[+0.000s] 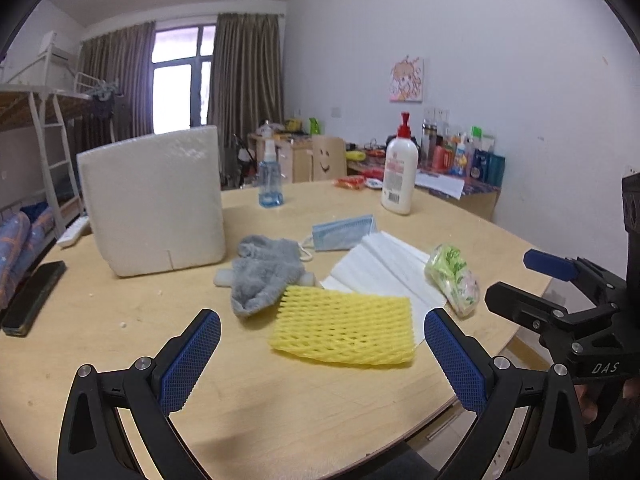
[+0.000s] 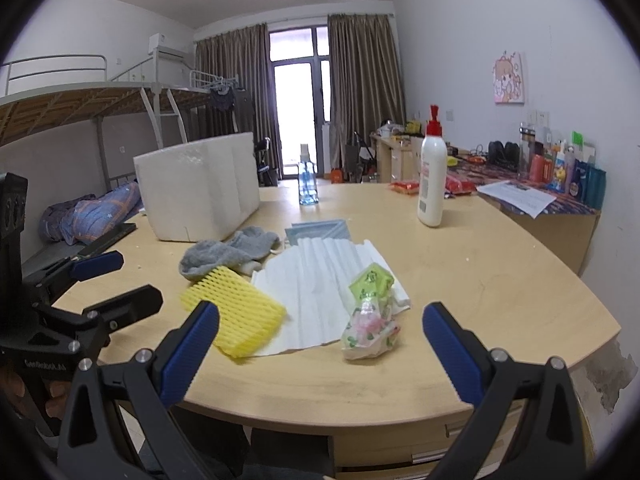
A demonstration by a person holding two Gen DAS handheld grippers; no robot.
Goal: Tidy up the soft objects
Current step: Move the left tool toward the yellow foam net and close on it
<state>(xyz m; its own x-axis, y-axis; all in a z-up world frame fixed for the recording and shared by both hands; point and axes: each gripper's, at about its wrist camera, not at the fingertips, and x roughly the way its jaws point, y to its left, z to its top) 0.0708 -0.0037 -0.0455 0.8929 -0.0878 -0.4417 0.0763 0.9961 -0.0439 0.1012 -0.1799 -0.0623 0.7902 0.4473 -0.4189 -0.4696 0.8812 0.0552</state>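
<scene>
On the wooden table (image 1: 120, 300) lie a yellow foam net (image 1: 344, 326) (image 2: 236, 314), a grey fluffy cloth (image 1: 264, 272) (image 2: 224, 254), a blue face mask (image 1: 344, 232) (image 2: 320, 229), a white foam sheet (image 1: 380, 272) (image 2: 320, 276) and a green tissue pack (image 1: 454, 278) (image 2: 370, 320). A white foam box (image 1: 154, 202) (image 2: 200, 188) stands at the back left. My left gripper (image 1: 322, 356) is open and empty, just short of the yellow net. My right gripper (image 2: 320, 354) is open and empty, just short of the tissue pack.
A white lotion bottle (image 1: 400, 172) (image 2: 432, 176) and a blue spray bottle (image 1: 271, 178) (image 2: 308, 184) stand at the back. A dark phone (image 1: 34, 298) lies at the left edge. A cluttered side desk (image 2: 540, 196) stands to the right, a bunk bed (image 2: 80, 120) to the left.
</scene>
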